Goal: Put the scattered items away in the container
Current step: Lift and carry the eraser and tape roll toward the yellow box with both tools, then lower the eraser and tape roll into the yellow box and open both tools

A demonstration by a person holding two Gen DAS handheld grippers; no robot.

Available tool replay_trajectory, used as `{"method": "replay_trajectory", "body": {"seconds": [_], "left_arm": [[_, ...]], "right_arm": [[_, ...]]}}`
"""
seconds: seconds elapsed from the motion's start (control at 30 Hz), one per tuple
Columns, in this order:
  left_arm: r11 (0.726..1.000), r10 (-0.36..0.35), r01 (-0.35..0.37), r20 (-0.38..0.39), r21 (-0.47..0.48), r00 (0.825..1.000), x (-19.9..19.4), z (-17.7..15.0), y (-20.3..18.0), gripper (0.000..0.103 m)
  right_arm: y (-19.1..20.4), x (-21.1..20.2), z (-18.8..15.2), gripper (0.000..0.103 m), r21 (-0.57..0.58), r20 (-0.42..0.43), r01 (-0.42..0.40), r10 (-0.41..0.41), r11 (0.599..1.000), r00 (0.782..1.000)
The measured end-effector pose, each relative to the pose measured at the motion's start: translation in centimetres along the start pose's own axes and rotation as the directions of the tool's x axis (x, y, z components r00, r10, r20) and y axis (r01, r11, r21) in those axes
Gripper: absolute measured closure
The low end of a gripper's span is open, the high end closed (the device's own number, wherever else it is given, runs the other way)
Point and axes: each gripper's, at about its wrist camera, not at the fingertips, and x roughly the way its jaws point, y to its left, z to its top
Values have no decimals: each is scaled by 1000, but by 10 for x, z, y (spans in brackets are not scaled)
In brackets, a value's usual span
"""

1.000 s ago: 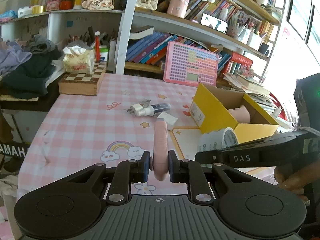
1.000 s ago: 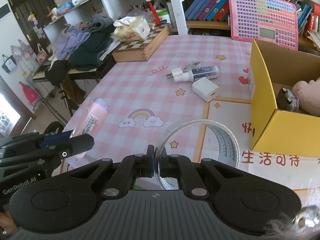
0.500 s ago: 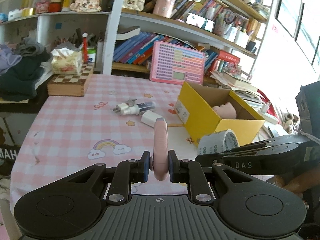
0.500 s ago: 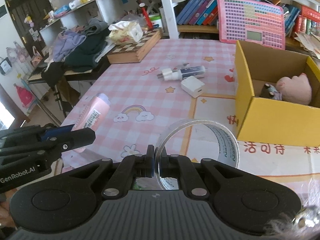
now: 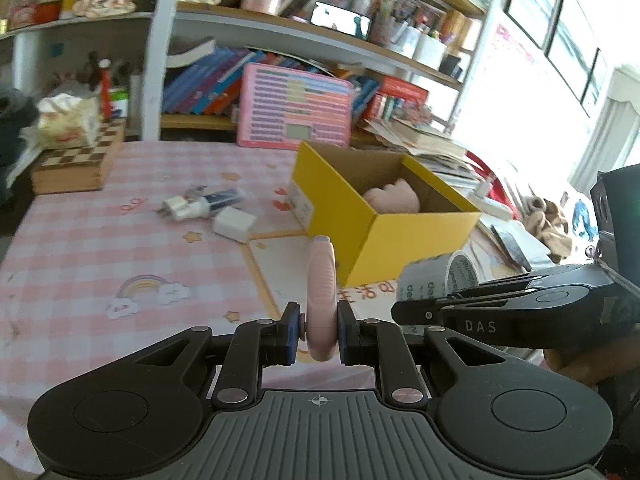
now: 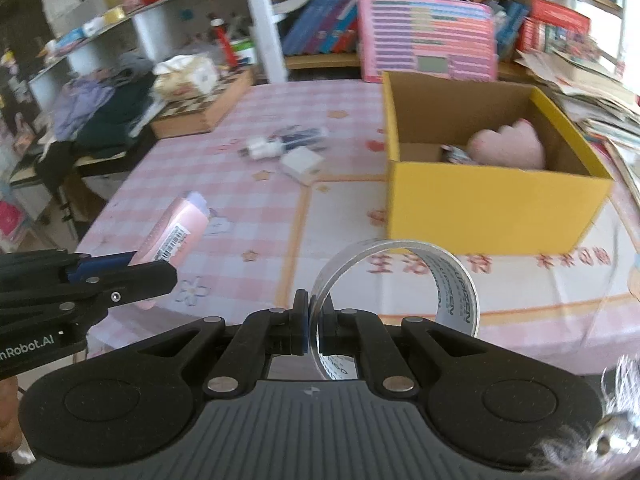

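Gripper-held pink bottle's (image 6: 172,236) barcode label, right wrist view only.

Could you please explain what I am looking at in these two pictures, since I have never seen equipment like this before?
There is no robot here: a person holds a hand-held gripper in each hand, and each carries a wide-angle camera looking forward along its jaws.

One picture comes from the left gripper. Its jaws are shut on a pink bottle; the other tool shows at its right.

The other picture comes from the right gripper, whose jaws pinch the wall of a clear tape roll.

Ahead is a table with a pink checked cloth. On it stands an open yellow box already holding a pink plush toy. Still loose on the cloth lie a white plug adapter, a dark tube beside it and a white charger block.
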Motion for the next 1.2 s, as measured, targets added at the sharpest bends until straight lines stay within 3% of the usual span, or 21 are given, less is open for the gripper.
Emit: {"method": "replay_trajectory", "body": {"seconds": [0.57,0.97,1.2], "left_arm": [[983,-135,143,-82,111,987,52,15,-45,86],[963,-191,206,-97,172,977,85,33,-72,86],[953,-215,223,-62,204,975,104,57,-88,85]], "right_arm": [[-69,-13,-14,99,84,-30,169,-167,982,985],[-104,-15,-6,99,96,-33,231,-229,968,973],[-129,-22,18,99,94,19,257,-260,962,965]]}}
